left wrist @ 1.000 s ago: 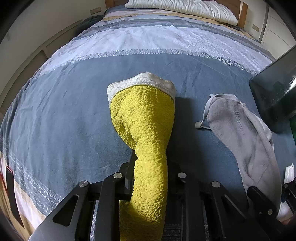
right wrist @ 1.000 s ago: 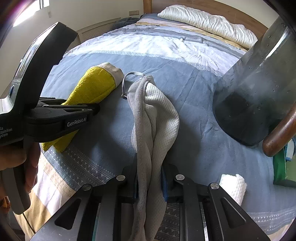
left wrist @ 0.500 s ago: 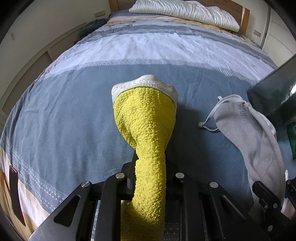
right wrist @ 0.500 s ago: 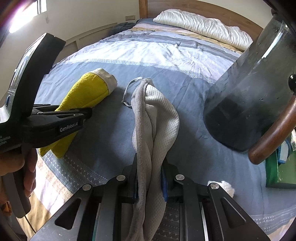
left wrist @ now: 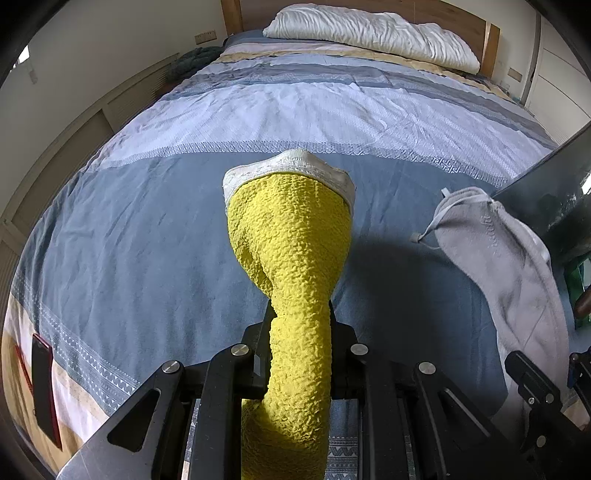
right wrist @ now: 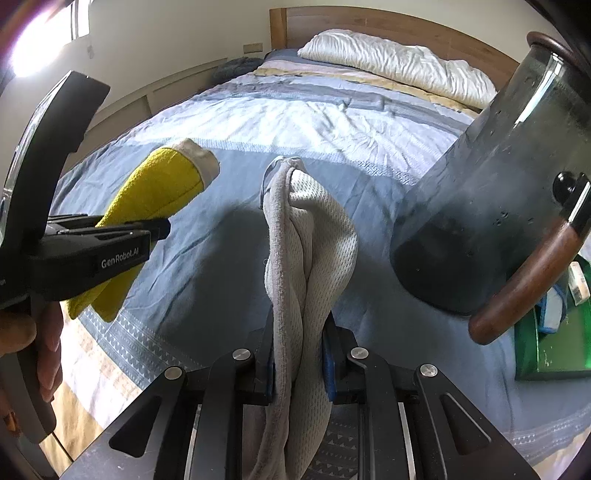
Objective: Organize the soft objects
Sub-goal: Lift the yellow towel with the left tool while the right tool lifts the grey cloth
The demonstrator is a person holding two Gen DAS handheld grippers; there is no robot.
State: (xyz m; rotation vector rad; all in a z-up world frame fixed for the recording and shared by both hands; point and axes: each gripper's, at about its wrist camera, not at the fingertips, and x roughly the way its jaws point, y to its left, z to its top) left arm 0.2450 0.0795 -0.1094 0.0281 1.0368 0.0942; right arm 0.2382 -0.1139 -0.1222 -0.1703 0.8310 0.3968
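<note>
Above the bed (left wrist: 147, 229), the left gripper (left wrist: 301, 325) is squeezed tight on a yellow cloth (left wrist: 291, 236). That cloth is bumpy and has a white band (left wrist: 291, 168) at its far end. It sticks out past the fingers and hangs in the air over the blue and white blanket (right wrist: 295, 122). Its other end droops down behind the gripper. Just to its right, the right gripper (right wrist: 301, 332) is pinched shut on a gray cloth (right wrist: 310, 236). This one is soft on one side and has tiny holes like a net on the other. A thin loop (right wrist: 275, 166) shows at its far tip. The two cloths are near each other but do not touch. Each one makes a dark shadow on the blanket below it. A big dark see-through bin (right wrist: 491, 192) with a brown wooden handle (right wrist: 532, 280) is close on the right side. A green box (right wrist: 554, 343) sits by it. A white pillow (left wrist: 373, 35) lies at the far end of the bed, against the wooden headboard (right wrist: 399, 31). A thin red thing (left wrist: 42, 384) lies at the left edge of the bed.
</note>
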